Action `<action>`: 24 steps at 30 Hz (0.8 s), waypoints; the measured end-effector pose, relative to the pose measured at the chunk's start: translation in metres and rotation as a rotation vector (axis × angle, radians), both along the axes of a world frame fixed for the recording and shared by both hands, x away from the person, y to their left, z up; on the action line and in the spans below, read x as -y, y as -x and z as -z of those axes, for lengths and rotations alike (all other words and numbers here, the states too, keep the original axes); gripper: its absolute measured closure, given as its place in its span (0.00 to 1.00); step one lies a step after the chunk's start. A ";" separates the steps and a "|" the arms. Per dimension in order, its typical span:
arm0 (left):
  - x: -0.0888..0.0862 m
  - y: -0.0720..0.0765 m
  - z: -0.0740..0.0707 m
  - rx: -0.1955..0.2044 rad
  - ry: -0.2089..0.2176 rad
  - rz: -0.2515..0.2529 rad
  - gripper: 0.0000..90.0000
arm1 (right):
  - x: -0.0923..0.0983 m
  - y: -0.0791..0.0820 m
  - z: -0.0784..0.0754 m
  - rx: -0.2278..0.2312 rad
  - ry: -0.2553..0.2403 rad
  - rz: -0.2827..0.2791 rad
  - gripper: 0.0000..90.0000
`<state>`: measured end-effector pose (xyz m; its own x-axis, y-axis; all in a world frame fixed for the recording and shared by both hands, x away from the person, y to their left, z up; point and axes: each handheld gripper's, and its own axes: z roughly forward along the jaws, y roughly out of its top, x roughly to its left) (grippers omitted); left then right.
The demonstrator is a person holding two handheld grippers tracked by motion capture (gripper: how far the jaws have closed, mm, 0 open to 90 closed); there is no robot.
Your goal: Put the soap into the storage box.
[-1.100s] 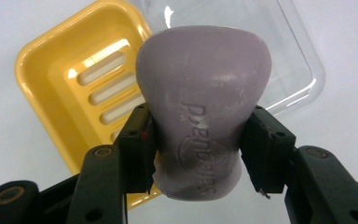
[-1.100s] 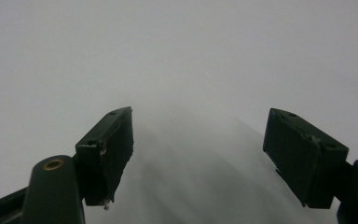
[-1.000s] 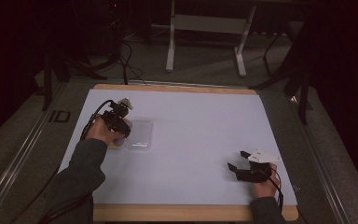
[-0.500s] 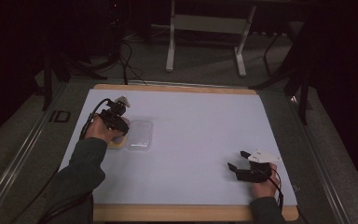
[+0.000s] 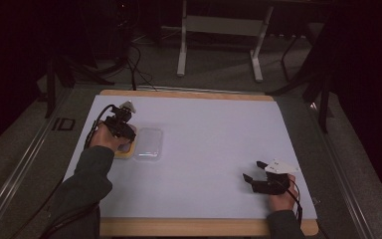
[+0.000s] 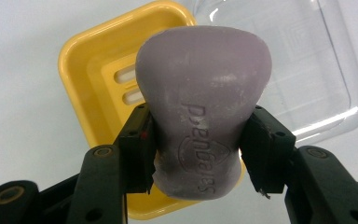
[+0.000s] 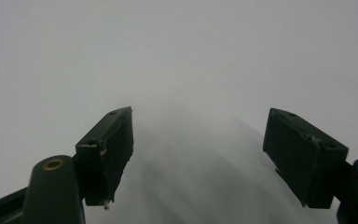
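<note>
— Seen in the left gripper view: purple soap bar (image 6: 204, 121), raised lettering across its face, pinched at its narrower waist between both black pads (image 6: 139, 149).

— Held firmly?

— Pressed on both sides, yes; a dent in the bar at the left pad. Hangs over a yellow soap dish (image 6: 93, 88), slotted drain holes visible past the bar's left edge. Touching the dish or lifted above it: cannot tell.

— Beside the dish?

— Clear plastic lid (image 6: 303, 70), lying flat on the white table cover, just beside the dish on its right in that view. From the high view, same pair at the table's left: yellow dish (image 5: 123, 152) mostly under the left gripper (image 5: 122, 127), clear lid (image 5: 149, 144) just to its right.

— And the left hand?

— Left hand (image 5: 104, 139) wrapped round the gripper, dark sleeve (image 5: 87, 177) coming in from the bottom edge, cable looping off the gripper's back.

— Other side?

— Right gripper (image 5: 253, 172) at the near right of the table cover (image 5: 214, 129), well apart from the soap, grey plate on top, right hand (image 5: 281, 196) behind it. Jaws spread wide, nothing between them; in the right gripper view, just bare white surface past the gap of the right gripper (image 7: 198, 154).

— Beyond the table?

— Wooden table edge (image 5: 184, 93) along the far side, dark floor, a white metal stand frame (image 5: 219, 30), loose cables.
</note>
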<state>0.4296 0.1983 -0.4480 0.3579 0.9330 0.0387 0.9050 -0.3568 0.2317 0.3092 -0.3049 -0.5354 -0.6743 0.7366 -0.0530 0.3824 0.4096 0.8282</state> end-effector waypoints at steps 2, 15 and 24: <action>-0.002 -0.001 0.000 -0.006 -0.001 -0.005 0.55 | 0.000 0.000 0.000 0.000 0.000 0.000 0.27; -0.009 -0.004 0.002 -0.010 0.010 -0.037 0.55 | 0.000 0.000 0.000 0.001 0.003 0.000 0.27; -0.008 -0.007 0.009 -0.022 0.014 -0.051 0.55 | 0.000 0.000 0.000 0.000 0.002 0.000 0.27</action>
<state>0.4370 0.2062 -0.4571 0.3101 0.9505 0.0185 0.9269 -0.3066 0.2165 0.3093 -0.3047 -0.5355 -0.6745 0.7363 -0.0547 0.3823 0.4117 0.8273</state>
